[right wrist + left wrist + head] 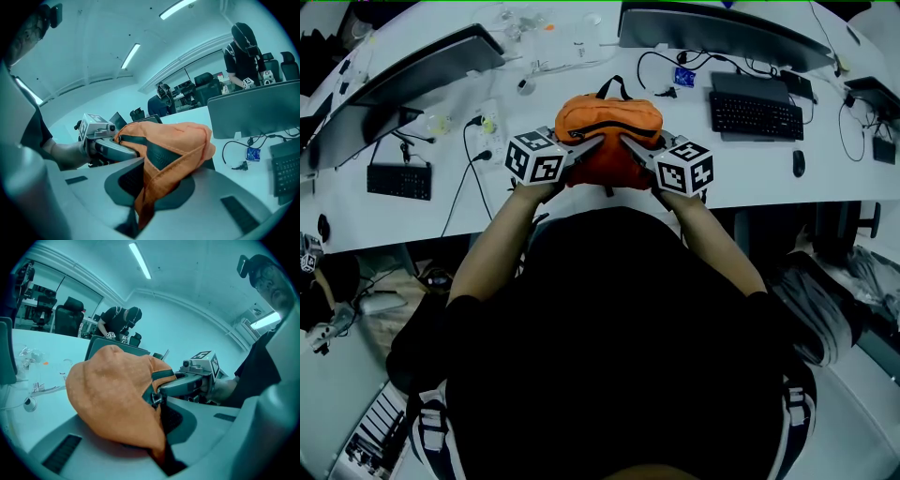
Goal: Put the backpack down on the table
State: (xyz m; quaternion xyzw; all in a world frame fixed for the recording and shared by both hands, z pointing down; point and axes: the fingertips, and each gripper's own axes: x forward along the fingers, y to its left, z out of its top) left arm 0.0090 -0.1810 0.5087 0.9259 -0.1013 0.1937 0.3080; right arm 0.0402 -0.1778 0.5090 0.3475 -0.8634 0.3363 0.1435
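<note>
Small orange backpack [609, 127], black zip across the top, black loop at its 12 o'clock, bunched, pinched at 9 and 3 o'clock, at the white table [769, 173] near edge.

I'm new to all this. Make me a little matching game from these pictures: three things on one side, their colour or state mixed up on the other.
Things:
1 backpack
2 left gripper
3 mouse

Descriptions:
A black, lying on the white table
B orange, gripped at two sides
C shut on orange fabric

Pairs: 1-B, 2-C, 3-A
</note>
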